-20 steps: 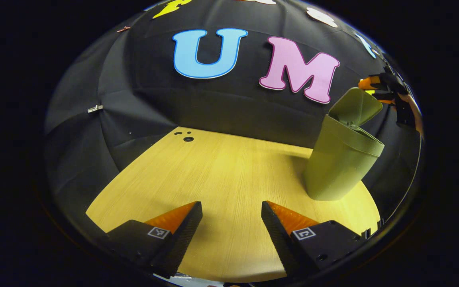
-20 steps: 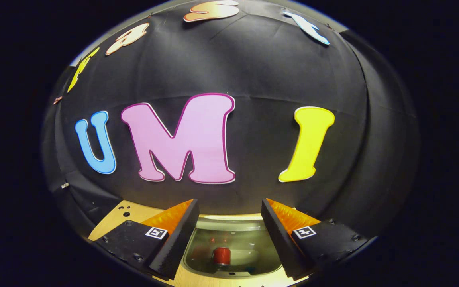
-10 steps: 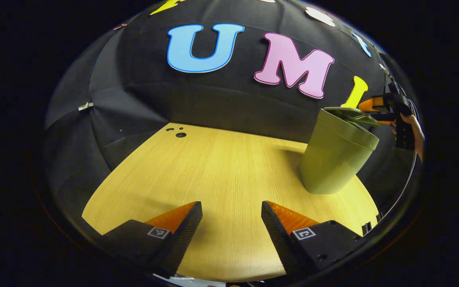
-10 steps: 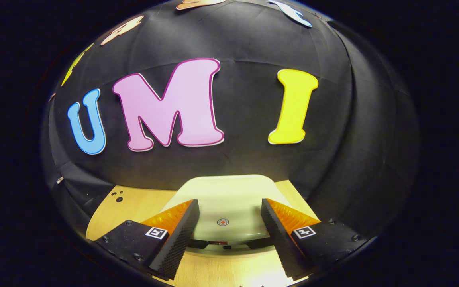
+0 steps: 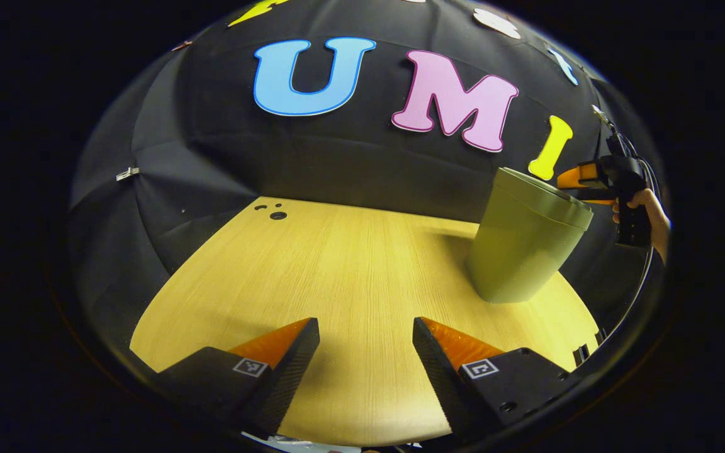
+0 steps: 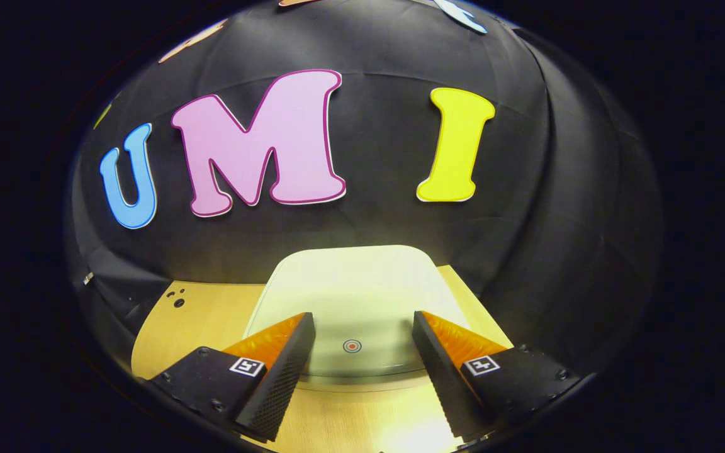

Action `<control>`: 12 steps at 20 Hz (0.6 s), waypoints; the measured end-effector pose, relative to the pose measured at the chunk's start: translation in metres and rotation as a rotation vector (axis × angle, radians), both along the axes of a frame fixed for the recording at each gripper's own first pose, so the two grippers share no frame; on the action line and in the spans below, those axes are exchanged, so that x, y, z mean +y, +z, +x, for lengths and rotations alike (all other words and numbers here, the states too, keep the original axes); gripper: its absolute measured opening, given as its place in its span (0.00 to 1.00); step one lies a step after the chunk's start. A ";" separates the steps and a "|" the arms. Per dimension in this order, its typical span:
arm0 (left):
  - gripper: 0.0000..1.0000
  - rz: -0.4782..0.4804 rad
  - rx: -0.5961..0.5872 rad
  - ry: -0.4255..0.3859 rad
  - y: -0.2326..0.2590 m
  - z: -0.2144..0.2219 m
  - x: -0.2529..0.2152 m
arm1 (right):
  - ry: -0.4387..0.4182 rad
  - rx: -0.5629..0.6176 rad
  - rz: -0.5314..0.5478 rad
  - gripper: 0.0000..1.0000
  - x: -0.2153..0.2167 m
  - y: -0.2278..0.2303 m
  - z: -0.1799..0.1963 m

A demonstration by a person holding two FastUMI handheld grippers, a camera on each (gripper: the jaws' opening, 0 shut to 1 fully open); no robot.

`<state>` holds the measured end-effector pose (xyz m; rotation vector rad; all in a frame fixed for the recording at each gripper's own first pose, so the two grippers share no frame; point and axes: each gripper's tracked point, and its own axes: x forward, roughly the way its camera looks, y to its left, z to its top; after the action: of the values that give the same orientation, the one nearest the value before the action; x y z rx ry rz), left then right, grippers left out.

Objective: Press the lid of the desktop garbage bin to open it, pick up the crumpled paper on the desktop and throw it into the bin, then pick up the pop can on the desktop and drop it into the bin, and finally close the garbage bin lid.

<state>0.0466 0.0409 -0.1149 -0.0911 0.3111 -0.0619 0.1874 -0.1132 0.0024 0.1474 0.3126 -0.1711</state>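
Observation:
The olive-green garbage bin (image 5: 523, 248) stands on the right side of the wooden table (image 5: 337, 277), its lid (image 5: 542, 195) lying flat and closed. In the right gripper view the pale lid (image 6: 353, 296) lies just ahead, a small red ring mark (image 6: 352, 346) between the fingers. My right gripper (image 6: 362, 340) is open just over the lid's near edge; in the left gripper view the right gripper (image 5: 579, 185) shows by the bin's top, held by a hand (image 5: 646, 211). My left gripper (image 5: 365, 336) is open over bare tabletop, well left of the bin.
The table's rounded front edge (image 5: 362, 434) runs close under my left gripper. Small dark holes (image 5: 277, 215) mark the table's far left corner. The black cloth wall (image 5: 350, 151) stands right behind the table and bin.
The bin lid has swung from upright down to closed, hiding the red can inside. My right gripper tilted down and came lower behind the lid. The left gripper barely moved.

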 end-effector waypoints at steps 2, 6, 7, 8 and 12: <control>0.96 -0.001 0.006 -0.004 -0.003 -0.001 0.000 | 0.009 0.010 -0.001 0.99 0.000 -0.001 -0.001; 0.96 -0.023 0.013 -0.003 -0.007 -0.002 -0.002 | 0.020 0.008 -0.011 0.99 0.001 -0.004 -0.001; 0.96 -0.026 0.010 -0.005 -0.007 -0.002 -0.002 | 0.026 0.020 -0.028 1.00 0.003 -0.007 -0.001; 0.96 -0.027 0.007 -0.008 -0.006 -0.001 -0.002 | 0.027 0.011 -0.046 0.99 0.003 -0.006 0.000; 0.96 -0.025 -0.014 -0.006 0.002 0.000 -0.001 | 0.034 -0.002 -0.023 1.00 0.003 -0.002 0.001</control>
<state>0.0470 0.0402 -0.1129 -0.1148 0.2968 -0.0723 0.1881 -0.1099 0.0002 0.1194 0.3111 -0.1410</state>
